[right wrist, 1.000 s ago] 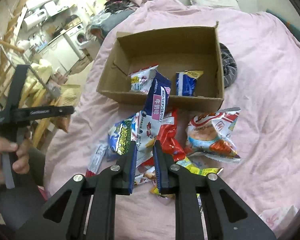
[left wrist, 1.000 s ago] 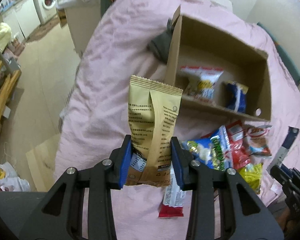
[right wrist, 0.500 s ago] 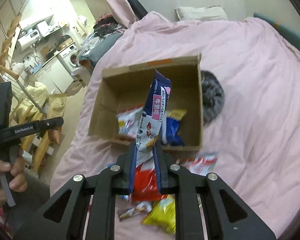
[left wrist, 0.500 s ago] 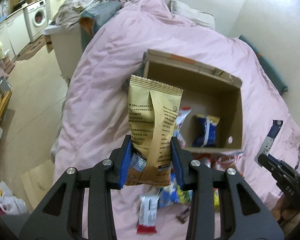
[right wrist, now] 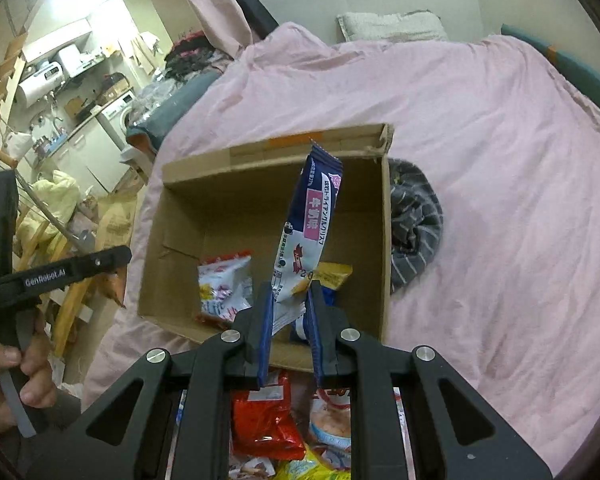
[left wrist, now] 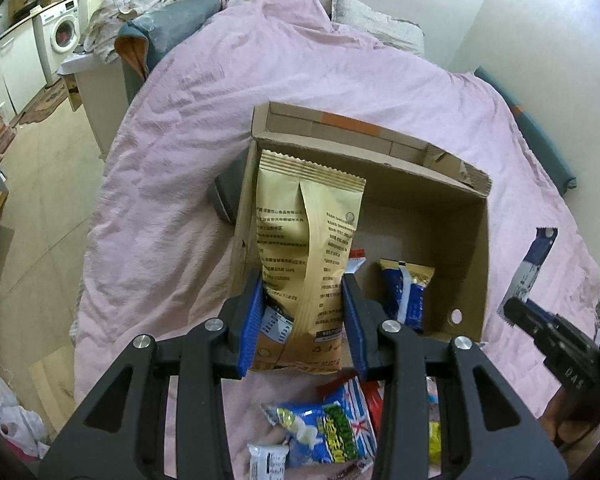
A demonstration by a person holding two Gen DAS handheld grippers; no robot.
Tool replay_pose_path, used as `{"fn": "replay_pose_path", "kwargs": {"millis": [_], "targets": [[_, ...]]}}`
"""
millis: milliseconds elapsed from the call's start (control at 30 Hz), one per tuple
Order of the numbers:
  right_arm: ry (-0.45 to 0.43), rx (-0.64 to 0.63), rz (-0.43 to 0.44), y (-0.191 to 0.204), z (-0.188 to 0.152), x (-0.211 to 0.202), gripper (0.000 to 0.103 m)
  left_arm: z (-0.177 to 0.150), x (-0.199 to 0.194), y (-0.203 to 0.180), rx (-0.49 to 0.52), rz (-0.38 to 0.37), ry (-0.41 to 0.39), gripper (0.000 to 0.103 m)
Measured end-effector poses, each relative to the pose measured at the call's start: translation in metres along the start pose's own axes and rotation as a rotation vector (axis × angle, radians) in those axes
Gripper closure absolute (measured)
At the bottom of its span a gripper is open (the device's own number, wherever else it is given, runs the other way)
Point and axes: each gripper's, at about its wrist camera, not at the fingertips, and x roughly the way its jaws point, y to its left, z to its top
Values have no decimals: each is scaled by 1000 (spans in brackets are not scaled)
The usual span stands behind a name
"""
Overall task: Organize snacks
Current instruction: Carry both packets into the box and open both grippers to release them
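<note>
The left hand-held gripper [left wrist: 303, 316] is clamping a tan snack bag [left wrist: 306, 256] and the right hand-held gripper [right wrist: 288, 334] is pinching a blue packet [right wrist: 308, 224], both hanging above the cardboard box [right wrist: 180, 216] on the bed [right wrist: 480, 160], probably for dropping inside.

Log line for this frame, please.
left gripper: shut on tan snack pouch | right gripper: shut on navy wafer packet | both above cardboard box
</note>
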Motion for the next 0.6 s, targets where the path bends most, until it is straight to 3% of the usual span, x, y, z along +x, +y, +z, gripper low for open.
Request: {"fn": "replay_pose_path", "kwargs": {"millis": [267,600], "targets": [[52,-11,-13,-2,-9,24,86,-6,33,2,-4,12,27,70],[107,34,-43,-15,-7,41,86,-9,41,5,2,35,10,69]]}}
